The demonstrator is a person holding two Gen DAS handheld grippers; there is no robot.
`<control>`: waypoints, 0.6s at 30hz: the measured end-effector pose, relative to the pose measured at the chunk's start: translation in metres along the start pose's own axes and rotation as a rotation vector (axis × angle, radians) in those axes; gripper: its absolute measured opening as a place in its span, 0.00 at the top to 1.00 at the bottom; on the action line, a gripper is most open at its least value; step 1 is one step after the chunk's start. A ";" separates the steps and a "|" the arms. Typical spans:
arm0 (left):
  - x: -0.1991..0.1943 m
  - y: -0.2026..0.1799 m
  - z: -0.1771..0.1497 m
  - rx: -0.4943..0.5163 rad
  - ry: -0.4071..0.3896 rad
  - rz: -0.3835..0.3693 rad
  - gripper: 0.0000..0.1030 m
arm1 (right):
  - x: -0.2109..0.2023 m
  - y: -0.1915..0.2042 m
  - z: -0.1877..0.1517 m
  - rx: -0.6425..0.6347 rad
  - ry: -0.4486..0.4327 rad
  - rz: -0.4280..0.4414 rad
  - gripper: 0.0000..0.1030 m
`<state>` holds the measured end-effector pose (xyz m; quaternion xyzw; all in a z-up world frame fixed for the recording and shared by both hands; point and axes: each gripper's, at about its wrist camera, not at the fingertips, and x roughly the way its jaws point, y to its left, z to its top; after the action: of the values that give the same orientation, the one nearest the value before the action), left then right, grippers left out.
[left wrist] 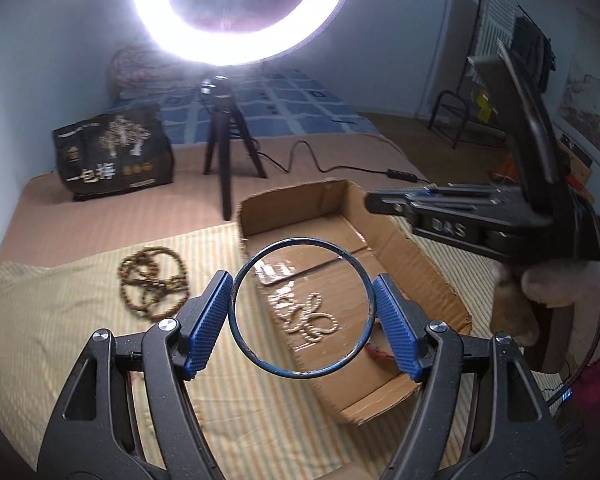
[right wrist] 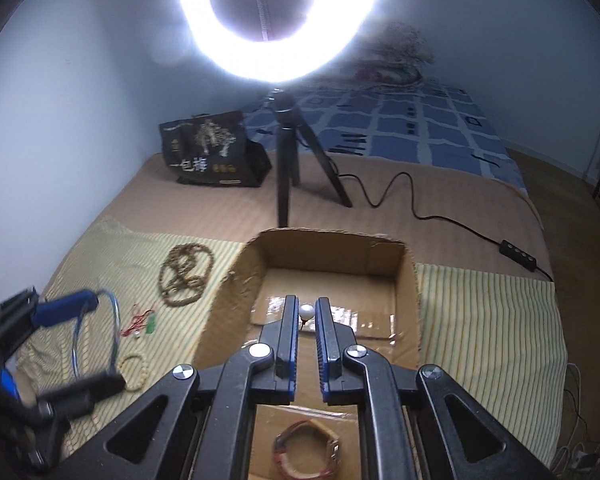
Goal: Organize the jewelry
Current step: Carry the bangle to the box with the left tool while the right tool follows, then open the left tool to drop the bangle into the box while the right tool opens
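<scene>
My left gripper (left wrist: pixel 303 312) is shut on a thin blue bangle (left wrist: pixel 236 300), held upright just left of the open cardboard box (left wrist: pixel 416 256); it also shows in the right wrist view (right wrist: pixel 74 340). My right gripper (right wrist: pixel 307 316) is shut on a white pearl earring (right wrist: pixel 306 312) above the box (right wrist: pixel 408 280). A pale beaded chain (left wrist: pixel 312 318) lies on the box floor. A red-brown bracelet (right wrist: pixel 306 450) lies in the box below my right gripper. A brown bead necklace (left wrist: pixel 152 286) lies on the striped cloth (left wrist: pixel 60 340).
On the cloth left of the box lie a red string with a green charm (right wrist: pixel 142 320) and a small pale bead bracelet (right wrist: pixel 134 372). A ring light on a tripod (right wrist: pixel 288 152), its cable and switch (right wrist: pixel 518 254), and a black bag (right wrist: pixel 208 154) stand behind.
</scene>
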<state>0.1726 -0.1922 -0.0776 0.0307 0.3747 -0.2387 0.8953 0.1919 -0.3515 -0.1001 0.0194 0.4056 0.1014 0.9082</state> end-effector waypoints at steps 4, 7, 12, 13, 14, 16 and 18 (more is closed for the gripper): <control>0.019 -0.010 -0.001 -0.005 0.031 -0.024 0.29 | 0.011 -0.011 0.002 0.024 0.013 -0.005 0.94; 0.029 -0.014 -0.003 -0.004 0.049 -0.031 0.29 | 0.017 -0.014 0.002 0.032 0.024 -0.006 0.94; 0.038 -0.017 -0.005 -0.003 0.069 -0.037 0.29 | 0.027 -0.017 0.002 0.047 0.034 -0.014 0.94; 0.039 -0.017 -0.005 -0.003 0.072 -0.041 0.29 | 0.028 -0.017 0.003 0.053 0.033 -0.014 0.93; 0.040 -0.017 -0.005 -0.004 0.076 -0.047 0.29 | 0.029 -0.018 0.003 0.058 0.034 -0.014 0.91; 0.041 -0.016 -0.005 -0.011 0.079 -0.058 0.29 | 0.029 -0.019 0.004 0.066 0.027 -0.020 0.68; 0.042 -0.015 -0.006 -0.016 0.094 -0.066 0.27 | 0.028 -0.019 0.004 0.070 0.021 -0.034 0.59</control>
<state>0.1879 -0.2212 -0.1090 0.0222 0.4190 -0.2635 0.8686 0.2165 -0.3642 -0.1204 0.0434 0.4185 0.0719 0.9043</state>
